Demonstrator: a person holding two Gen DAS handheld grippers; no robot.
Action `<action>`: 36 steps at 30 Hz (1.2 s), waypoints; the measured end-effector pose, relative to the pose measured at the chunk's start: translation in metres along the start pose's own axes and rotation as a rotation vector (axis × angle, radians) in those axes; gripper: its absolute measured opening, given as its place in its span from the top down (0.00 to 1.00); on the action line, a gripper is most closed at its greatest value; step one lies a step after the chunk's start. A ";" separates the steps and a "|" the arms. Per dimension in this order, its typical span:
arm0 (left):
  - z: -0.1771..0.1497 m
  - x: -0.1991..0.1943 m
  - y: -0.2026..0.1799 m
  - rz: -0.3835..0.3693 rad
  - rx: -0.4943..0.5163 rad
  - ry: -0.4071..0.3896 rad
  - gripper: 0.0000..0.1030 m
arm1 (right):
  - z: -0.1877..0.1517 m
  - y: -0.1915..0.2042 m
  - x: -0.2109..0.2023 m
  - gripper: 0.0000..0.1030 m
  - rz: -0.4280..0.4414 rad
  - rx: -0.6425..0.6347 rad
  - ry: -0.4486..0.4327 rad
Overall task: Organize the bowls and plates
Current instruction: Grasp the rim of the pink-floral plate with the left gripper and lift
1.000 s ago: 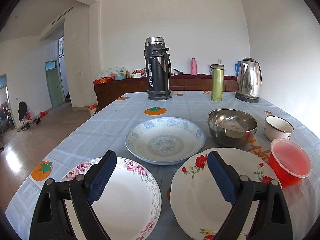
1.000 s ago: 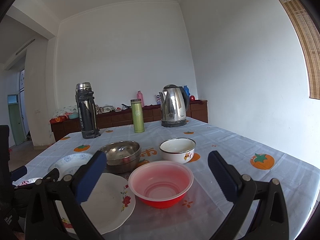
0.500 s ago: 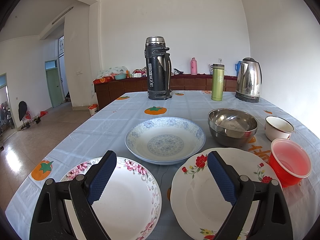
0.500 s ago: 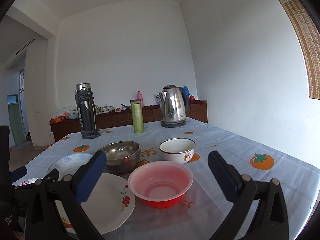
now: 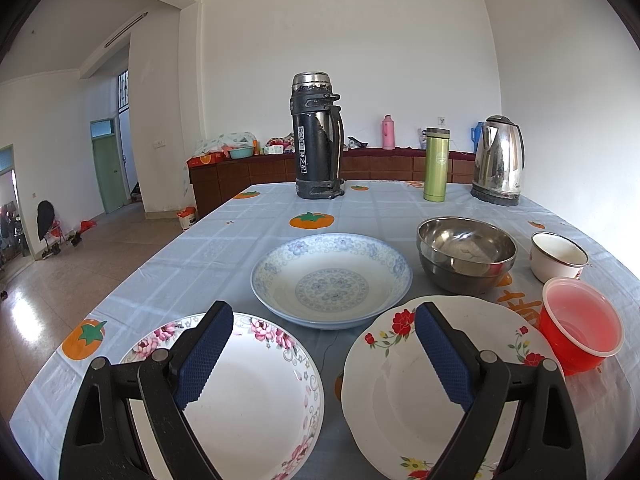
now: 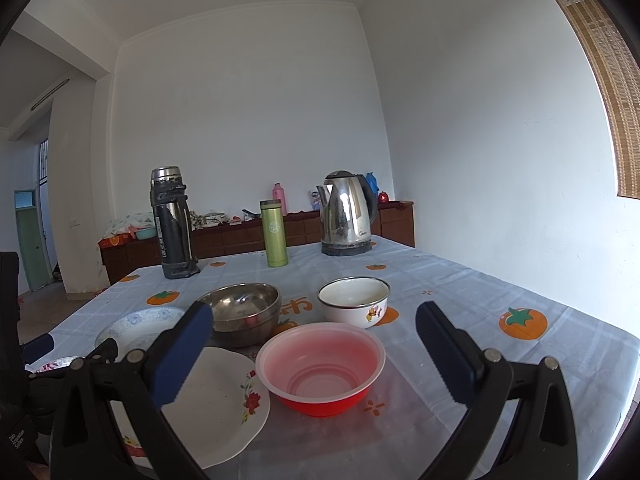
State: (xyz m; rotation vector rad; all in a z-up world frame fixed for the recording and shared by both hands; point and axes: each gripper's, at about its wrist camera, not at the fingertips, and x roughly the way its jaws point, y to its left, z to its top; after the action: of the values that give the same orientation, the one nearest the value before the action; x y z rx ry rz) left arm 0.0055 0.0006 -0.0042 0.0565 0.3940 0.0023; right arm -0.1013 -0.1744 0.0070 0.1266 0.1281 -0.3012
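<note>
- Left wrist view: my left gripper [image 5: 324, 354] hangs with fingers spread and empty over the tabletop's near edge, between the pink-flowered plate [image 5: 256, 392] and the red-flowered plate [image 5: 404, 384]. Nothing looks stacked yet; I would first take one plate by its rim.
- Right wrist view: my right gripper [image 6: 310, 354] is released too, framing the red bowl [image 6: 320, 364]; the steel bowl [image 6: 244, 312] and enamel bowl [image 6: 354, 300] sit behind it.

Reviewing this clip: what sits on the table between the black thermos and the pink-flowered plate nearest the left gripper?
In the left wrist view, the blue-patterned plate lies between the black thermos and the pink-flowered plate; beyond it there is only tablecloth with an orange print.
</note>
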 end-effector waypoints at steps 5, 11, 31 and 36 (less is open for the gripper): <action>-0.009 -0.006 0.010 -0.071 -0.025 -0.003 0.09 | 0.000 0.001 0.002 0.00 0.022 -0.008 0.003; -0.011 -0.018 0.043 -0.024 0.052 0.034 0.09 | -0.002 0.012 0.003 0.00 0.069 -0.041 0.020; -0.020 0.017 0.178 -0.010 -0.056 0.303 0.12 | -0.060 0.147 0.016 0.44 0.708 -0.080 0.613; -0.022 0.039 0.180 -0.051 -0.024 0.360 0.26 | -0.075 0.156 0.029 0.45 0.739 -0.057 0.711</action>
State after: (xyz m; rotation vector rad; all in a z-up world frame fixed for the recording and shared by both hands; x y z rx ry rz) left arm 0.0349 0.1822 -0.0294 0.0218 0.7554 -0.0340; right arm -0.0344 -0.0244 -0.0547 0.2107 0.7733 0.4998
